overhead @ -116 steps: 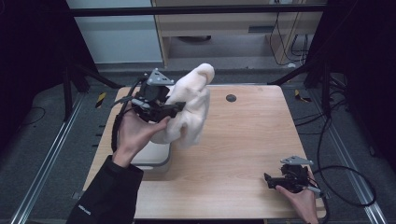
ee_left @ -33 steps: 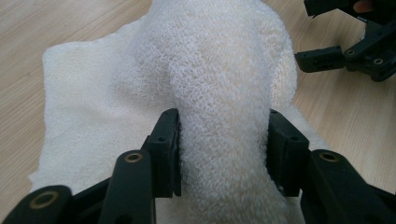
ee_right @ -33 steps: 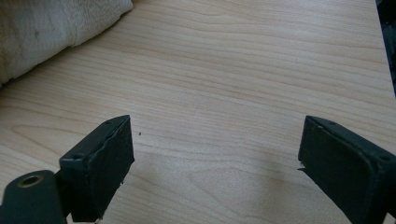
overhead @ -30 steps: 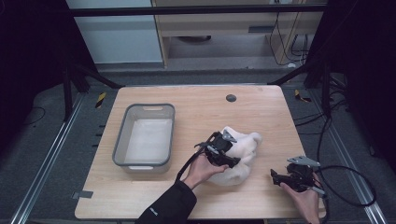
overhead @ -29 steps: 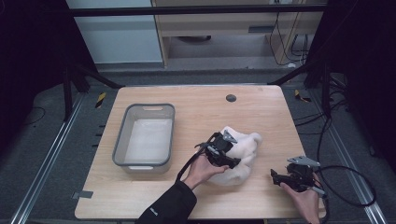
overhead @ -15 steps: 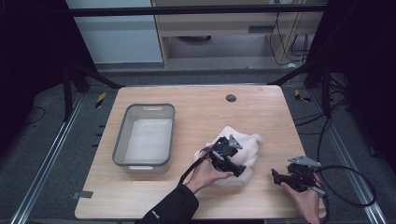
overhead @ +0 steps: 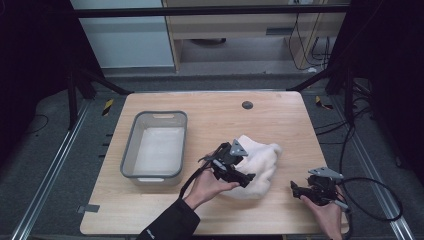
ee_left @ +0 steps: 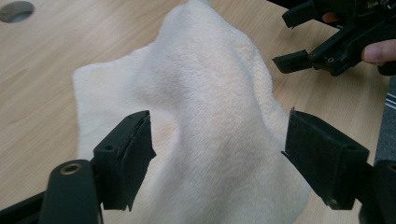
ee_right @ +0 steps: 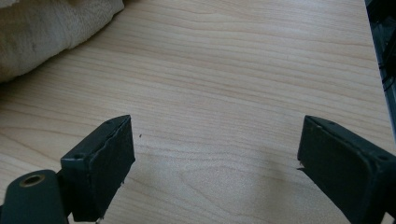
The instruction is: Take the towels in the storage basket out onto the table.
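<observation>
Towel [overhead: 260,162] now released, left gripper [ee_left: 217,158] spread above it

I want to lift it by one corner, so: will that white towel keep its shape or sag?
The white towel lies in soft rumpled folds on the table, so it would probably droop rather than hold shape. Its fluffy pile suggests the pads should grip it without slipping. It looks light for its bulk, and pushed, it would likely bunch up more than slide.
</observation>
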The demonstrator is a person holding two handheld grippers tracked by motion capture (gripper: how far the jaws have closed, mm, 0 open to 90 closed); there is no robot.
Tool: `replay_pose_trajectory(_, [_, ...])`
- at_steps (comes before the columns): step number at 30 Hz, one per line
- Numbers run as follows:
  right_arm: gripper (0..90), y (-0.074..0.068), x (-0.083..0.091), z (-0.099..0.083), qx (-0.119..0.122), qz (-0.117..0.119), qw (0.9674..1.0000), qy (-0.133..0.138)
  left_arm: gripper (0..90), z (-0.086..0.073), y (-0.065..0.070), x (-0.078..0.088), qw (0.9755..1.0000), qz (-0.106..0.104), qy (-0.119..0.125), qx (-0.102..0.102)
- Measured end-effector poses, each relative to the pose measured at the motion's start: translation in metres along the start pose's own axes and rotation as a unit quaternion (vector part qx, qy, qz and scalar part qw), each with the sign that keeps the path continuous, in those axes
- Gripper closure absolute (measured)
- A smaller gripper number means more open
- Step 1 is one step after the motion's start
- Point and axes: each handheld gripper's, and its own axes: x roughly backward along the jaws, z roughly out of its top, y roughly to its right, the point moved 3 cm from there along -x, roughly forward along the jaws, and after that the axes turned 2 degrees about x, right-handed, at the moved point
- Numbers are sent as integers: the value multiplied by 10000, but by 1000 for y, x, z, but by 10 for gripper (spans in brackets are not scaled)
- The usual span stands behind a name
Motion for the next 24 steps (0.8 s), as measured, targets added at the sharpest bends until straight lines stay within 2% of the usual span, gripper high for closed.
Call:
replay_pose_trajectory(6, [105, -1, 0, 0, -27, 6, 10000, 13, 237, -11, -13, 30, 9994, 159, 261, 135])
replay_pose_trajectory(13, [104, -1, 1, 0, 1, 0, 10000, 69, 260, -31, -29, 58, 9972, 430, 504, 340])
replay_pose_trajectory(15, [102, -1, 1, 0, -11, 3, 10000, 77, 264, -36, -33, 65, 9963, 540, 558, 378])
replay_pose_trajectory(20, [95, -1, 1, -1, 9, 24, 9999, 113, 290, -52, -46, 88, 9921, 763, 811, 582])
replay_pose_trajectory(24, [93, -2, 0, -1, 22, 32, 9999, 151, 298, -67, -59, 102, 9887, 947, 892, 745])
